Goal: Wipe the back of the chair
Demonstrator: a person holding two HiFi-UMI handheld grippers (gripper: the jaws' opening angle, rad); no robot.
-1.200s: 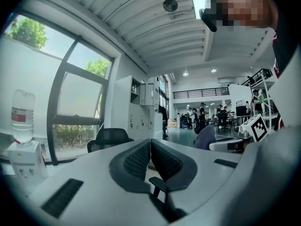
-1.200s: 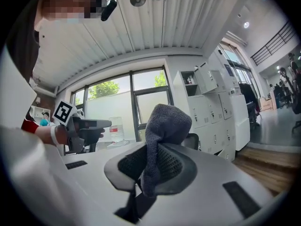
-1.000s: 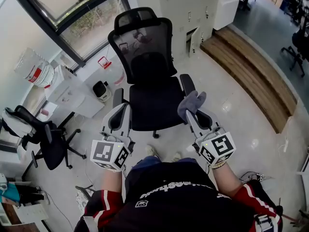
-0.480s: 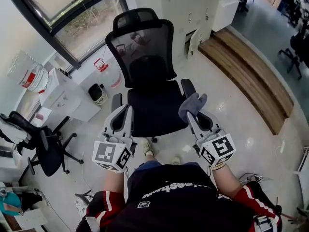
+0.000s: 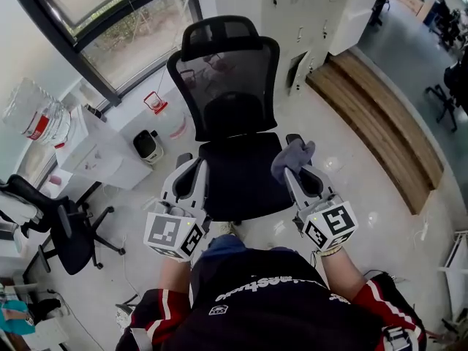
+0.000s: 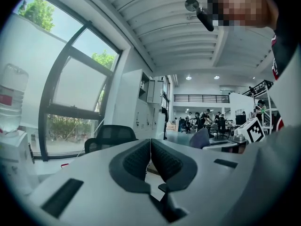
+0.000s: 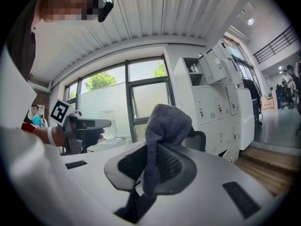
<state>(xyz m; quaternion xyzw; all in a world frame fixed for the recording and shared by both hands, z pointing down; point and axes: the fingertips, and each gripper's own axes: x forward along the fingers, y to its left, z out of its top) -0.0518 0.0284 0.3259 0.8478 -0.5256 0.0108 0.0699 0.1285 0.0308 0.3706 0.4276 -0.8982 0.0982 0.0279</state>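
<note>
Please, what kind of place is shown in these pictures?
Most likely an open office. A black mesh office chair stands by a large window, white lockers line the wall, and the left gripper view shows several people farther back.

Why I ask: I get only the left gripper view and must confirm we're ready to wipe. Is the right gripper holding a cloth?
Observer: Yes. The right gripper is shut on a grey cloth that bunches up above its jaws.
Operator: Is the cloth on the backrest?
Observer: No. In the head view it shows over the armrest at the view's right, well short of the mesh backrest.
Operator: Which way does the chair face?
Observer: Toward the person. The seat lies nearer than the backrest, so the rear side is turned away.
</note>
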